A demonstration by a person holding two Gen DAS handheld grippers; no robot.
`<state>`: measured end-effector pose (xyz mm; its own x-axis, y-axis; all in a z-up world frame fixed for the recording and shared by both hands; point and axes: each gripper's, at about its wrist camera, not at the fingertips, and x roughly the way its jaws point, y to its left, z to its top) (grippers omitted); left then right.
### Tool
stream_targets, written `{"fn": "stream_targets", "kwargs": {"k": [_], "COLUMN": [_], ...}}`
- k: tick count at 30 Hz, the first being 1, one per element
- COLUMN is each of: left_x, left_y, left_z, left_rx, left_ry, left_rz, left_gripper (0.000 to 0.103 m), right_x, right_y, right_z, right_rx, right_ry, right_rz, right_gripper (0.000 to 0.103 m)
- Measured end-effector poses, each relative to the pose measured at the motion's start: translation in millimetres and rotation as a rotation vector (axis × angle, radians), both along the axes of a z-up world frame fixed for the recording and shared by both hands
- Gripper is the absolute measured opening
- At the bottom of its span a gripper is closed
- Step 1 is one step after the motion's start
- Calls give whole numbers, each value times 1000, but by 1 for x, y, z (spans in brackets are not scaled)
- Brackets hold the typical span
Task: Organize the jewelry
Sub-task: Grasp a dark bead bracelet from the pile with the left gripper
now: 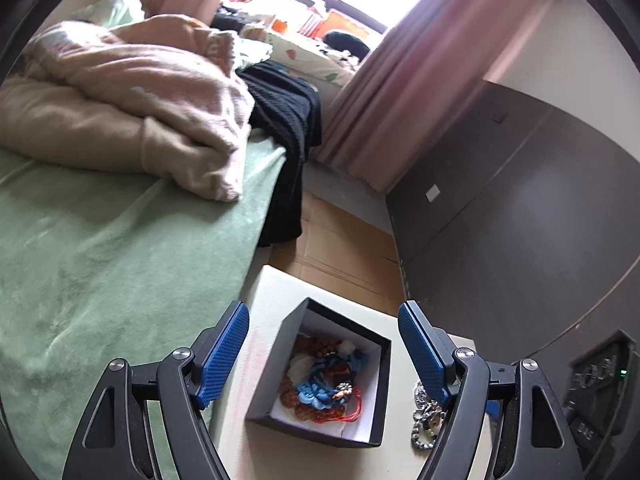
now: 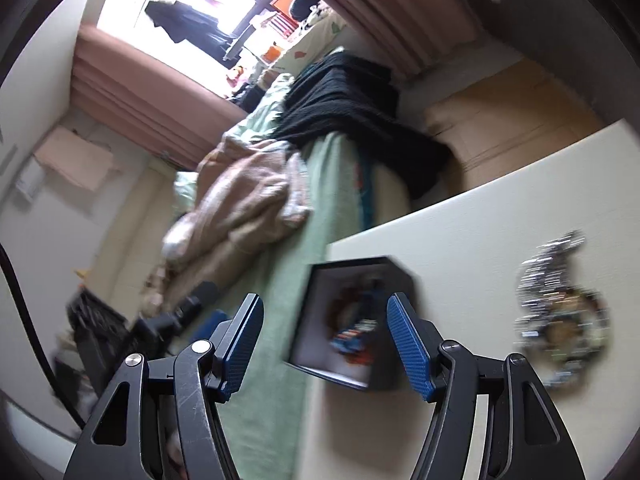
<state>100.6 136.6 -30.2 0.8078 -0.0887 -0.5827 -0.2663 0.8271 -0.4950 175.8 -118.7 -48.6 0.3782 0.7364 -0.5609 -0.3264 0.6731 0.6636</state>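
Observation:
A black jewelry box point(image 1: 376, 364) with a white lining sits on the white table point(image 1: 280, 292); inside lie several bracelets point(image 1: 324, 384), blue, red and brown beaded. My left gripper point(image 1: 324, 320) hovers open above and around the box, nothing between its fingers. A pile of silver chain jewelry point(image 1: 426, 420) lies on the table to the right of the box, partly hidden by the right finger. In the blurred right wrist view the same box point(image 2: 400, 276) lies just ahead of my right gripper point(image 2: 324, 312), which is open and empty. The silver chain pile point(image 2: 560, 304) lies to its right.
A bed with a green sheet point(image 1: 100, 264), a crumpled pink blanket point(image 1: 152, 92) and a black garment point(image 1: 288, 120) borders the table on the left. A dark cabinet point(image 1: 520, 220) stands to the right. Cardboard point(image 1: 340, 240) covers the floor beyond the table.

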Motion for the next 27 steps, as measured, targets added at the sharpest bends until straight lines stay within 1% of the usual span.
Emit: {"fn": "stream_targets", "kwargs": {"k": [2,4,7,8,11,14,15,17,19,21,23,25,26,27], "left_x": [8,13,10,6,-2,-9,-12,-17,-18,-17,-9,-3,0,4], "left_y": [-10,-21,-34,-40,-54,-70,-74,-86,-98,-111,-128,-143,-151,-158], "left_z": [-5,-6,-11,-14,-23,-19,-17,-10,-2,9,15,19,19,18], "left_rx": [33,79,86,101,132,186,181,184,191,174,157,185,198,199], "left_ry": [20,22,7,9,35,37,26,5,7,4,32,42,54,67], "left_rz": [-37,-82,-125,-132,-171,-207,-218,-244,-272,-289,-339,-352,-365,-382], "left_gripper": [78,78,78,78,78,78,78,78,78,78,77,75,75,73], "right_x": [-4,0,12,15,18,14,11,6,4,3,0,4,5,4], "right_y": [-18,-32,-51,-59,-77,-94,-101,-115,-126,-132,-139,-143,-148,-153], "right_z": [3,1,-4,-6,-12,-21,-23,-27,-27,-21,-17,-20,-23,-24], "right_rx": [-35,-53,-53,-52,-68,-98,-103,-129,-190,-243,-246,-271,-258,-237], "right_ry": [-35,-38,-25,-18,4,33,41,72,127,164,181,227,250,254], "right_rz": [-26,-43,-67,-85,-136,-165,-172,-208,-237,-224,-212,-201,-212,-221], "right_gripper": [65,65,65,65,65,65,65,65,65,65,65,65,65,65]}}
